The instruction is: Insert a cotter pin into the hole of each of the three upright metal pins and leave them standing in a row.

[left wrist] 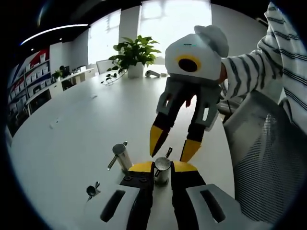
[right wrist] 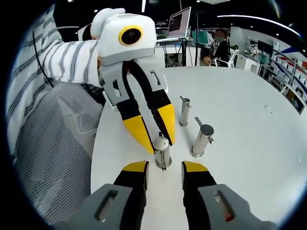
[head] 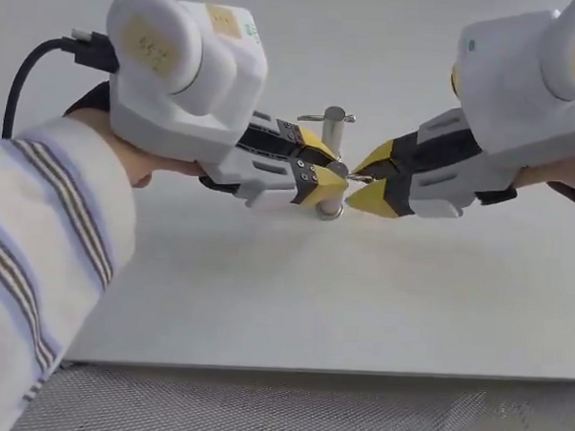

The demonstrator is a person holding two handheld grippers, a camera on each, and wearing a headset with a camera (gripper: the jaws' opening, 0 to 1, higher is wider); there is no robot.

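Observation:
An upright metal pin (left wrist: 162,171) stands on the white table (head: 265,291) with my left gripper (left wrist: 163,167) shut on it. My right gripper (right wrist: 165,167) faces it from the other side, open, tips a little apart around a small cotter pin (left wrist: 169,152) sticking out of that metal pin (right wrist: 162,151). In the head view the left gripper (head: 332,179) and right gripper (head: 370,186) meet tip to tip at the metal pin (head: 329,211). Two other metal pins (right wrist: 185,111) (right wrist: 202,139) stand nearby, each with a cotter pin through it.
A mesh chair (right wrist: 57,158) stands beside the table. The table's near edge (head: 309,369) runs just below the grippers, with mesh (head: 260,405) under it. A potted plant (left wrist: 134,52) sits at the table's far end. A striped sleeve (head: 38,252) is at the left.

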